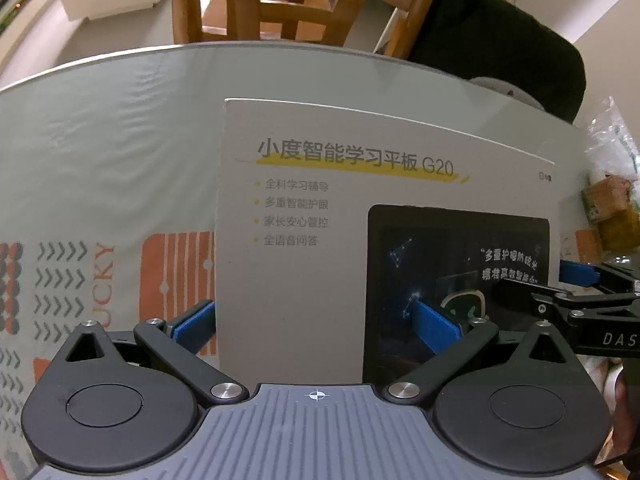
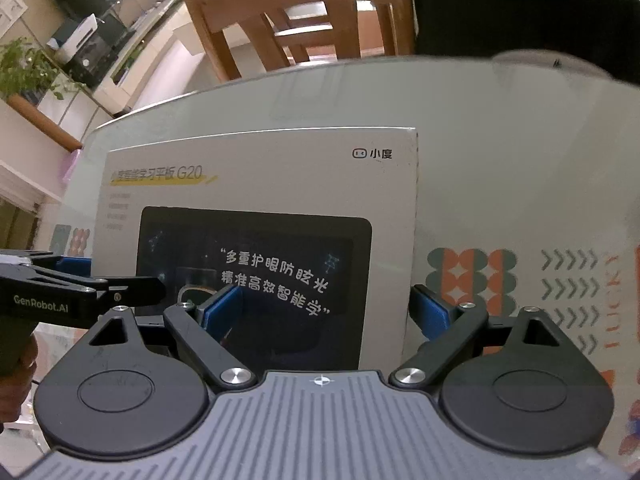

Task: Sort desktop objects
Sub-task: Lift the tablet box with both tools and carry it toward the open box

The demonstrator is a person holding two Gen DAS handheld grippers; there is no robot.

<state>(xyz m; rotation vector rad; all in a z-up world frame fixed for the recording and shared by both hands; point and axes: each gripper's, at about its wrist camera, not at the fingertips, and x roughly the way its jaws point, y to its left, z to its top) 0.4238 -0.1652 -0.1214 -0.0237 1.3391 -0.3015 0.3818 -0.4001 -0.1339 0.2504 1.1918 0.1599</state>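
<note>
A large white tablet box (image 1: 304,280) printed with a black tablet picture and Chinese text lies flat on the table; it also shows in the right wrist view (image 2: 280,176). My left gripper (image 1: 316,324) is open wide, its left finger just outside the box's left edge and its right finger over the box's picture. My right gripper (image 2: 326,308) is open wide, its right finger just outside the box's right edge and its left finger over the picture. Each gripper shows in the other's view, the right one (image 1: 584,300) and the left one (image 2: 80,284).
The table (image 1: 120,128) has a grey cloth with orange patterned print. A wooden chair (image 1: 296,4) stands behind the far edge, with a dark garment (image 1: 500,44) on it. Plastic-wrapped snack packets (image 1: 612,208) lie right of the box.
</note>
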